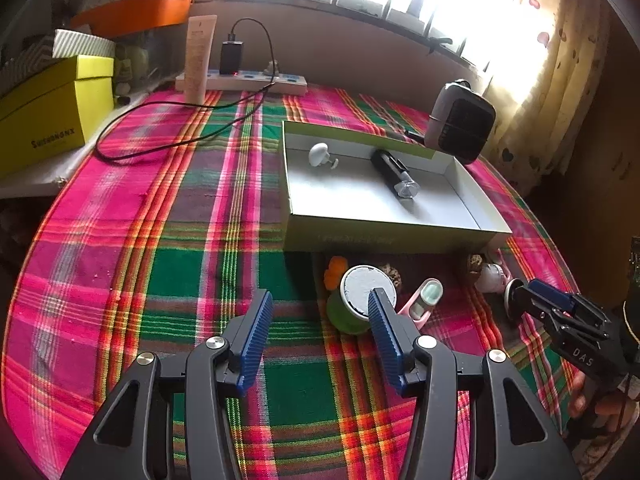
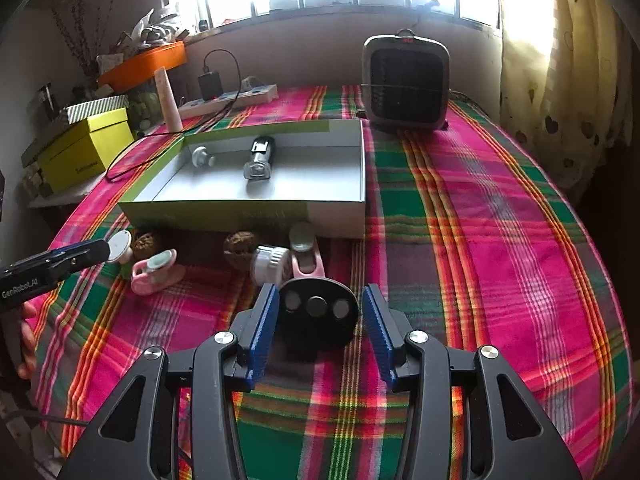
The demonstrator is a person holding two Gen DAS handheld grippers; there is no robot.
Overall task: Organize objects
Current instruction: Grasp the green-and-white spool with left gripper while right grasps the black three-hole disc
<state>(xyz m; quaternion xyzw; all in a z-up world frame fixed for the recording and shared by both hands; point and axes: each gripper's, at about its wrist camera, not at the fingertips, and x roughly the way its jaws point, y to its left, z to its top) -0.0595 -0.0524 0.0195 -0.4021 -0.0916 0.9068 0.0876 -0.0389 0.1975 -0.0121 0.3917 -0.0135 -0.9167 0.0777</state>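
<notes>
Pink and green checked cloth (image 1: pixel 160 208) covers the counter; a shallow box (image 1: pixel 384 236) sits on it, and two things are already put away inside: a small white knob (image 1: pixel 321 155) and a black torch (image 1: pixel 394 174). More things wait in a row in front of the box, so the tidying looks partly done; I think less than half.

The left gripper (image 1: pixel 320 322) hangs with its jaws apart and nothing between them; a green cup with a white lid (image 1: pixel 362 300) stands just beside its right finger, with a pink toy (image 1: pixel 424 302) next to it. The right gripper (image 2: pixel 318 318) has its jaws apart too; a black oval thing with three round spots (image 2: pixel 318 312) lies between them, but the pads do not press on it, so it is not held. Two brown nuts (image 2: pixel 240 246), a white round jar (image 2: pixel 270 264) and another pink toy (image 2: pixel 306 258) also wait outside the box; they must all go in.
</notes>
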